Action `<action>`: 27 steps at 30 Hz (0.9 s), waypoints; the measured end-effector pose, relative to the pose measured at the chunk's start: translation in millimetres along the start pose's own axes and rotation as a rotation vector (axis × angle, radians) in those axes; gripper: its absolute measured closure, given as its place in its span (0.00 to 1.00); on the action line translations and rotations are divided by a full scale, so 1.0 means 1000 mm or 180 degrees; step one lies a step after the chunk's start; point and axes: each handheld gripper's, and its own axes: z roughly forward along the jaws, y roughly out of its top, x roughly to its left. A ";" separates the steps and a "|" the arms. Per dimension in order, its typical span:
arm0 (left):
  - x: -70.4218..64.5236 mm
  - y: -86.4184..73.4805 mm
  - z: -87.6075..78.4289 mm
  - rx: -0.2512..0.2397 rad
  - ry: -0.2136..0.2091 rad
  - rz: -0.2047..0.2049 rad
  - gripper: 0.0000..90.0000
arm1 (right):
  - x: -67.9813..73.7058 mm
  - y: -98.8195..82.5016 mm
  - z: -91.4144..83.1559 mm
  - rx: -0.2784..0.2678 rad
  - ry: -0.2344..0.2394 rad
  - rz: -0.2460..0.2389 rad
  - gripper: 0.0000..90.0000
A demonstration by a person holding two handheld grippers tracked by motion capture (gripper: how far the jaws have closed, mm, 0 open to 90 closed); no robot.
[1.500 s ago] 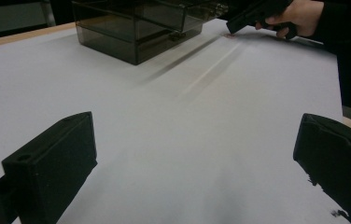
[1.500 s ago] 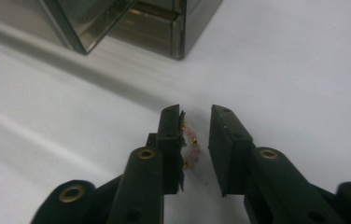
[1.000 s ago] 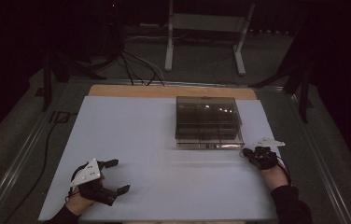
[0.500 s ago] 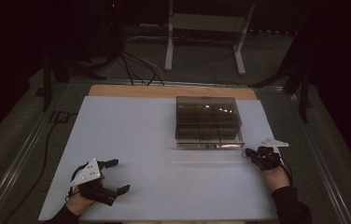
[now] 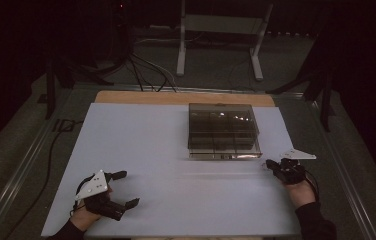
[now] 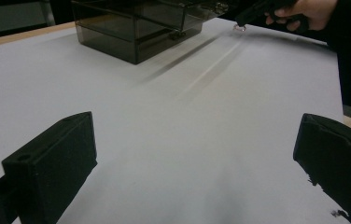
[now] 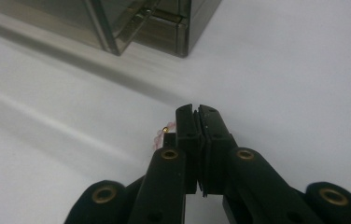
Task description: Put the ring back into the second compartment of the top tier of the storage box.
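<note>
A smoky see-through drawer box (image 5: 222, 131) stands on the white table top (image 5: 176, 150), right of the middle. My right gripper (image 5: 269, 164) rests on the table just off the box's front right corner. In the right gripper view its jaws (image 7: 197, 109) are pressed together. A small string of pink beads with a gold bead (image 7: 163, 131) pokes out at their left side, and it hangs from that gripper's tip as a small loop (image 6: 240, 29). My left gripper (image 5: 129, 188) lies near the front left of the table, open, with bare table between its fingers (image 6: 52, 163).
The box (image 6: 136, 23) has a drawer front with a small latch facing me. A wooden strip (image 5: 181, 98) edges the far side of the table. Cables and stand legs (image 5: 216, 45) lie on the dark floor beyond.
My right gripper has drawn back a little from the box's front, toward the right front of the table, staying shut. My left gripper has not moved.
</note>
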 end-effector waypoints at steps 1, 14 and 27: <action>0.000 0.000 0.000 0.0008 0.0004 -0.0004 0.01 | 0.001 0.001 -0.003 -0.0009 0.0004 -0.0011 0.98; 0.000 0.000 0.001 0.0027 0.0010 0.0012 0.01 | 0.009 0.006 -0.019 -0.0098 0.0126 0.0034 0.98; -0.001 0.000 0.001 0.0034 0.0006 0.0032 0.01 | 0.024 0.013 -0.031 -0.0161 0.0198 -0.0051 0.98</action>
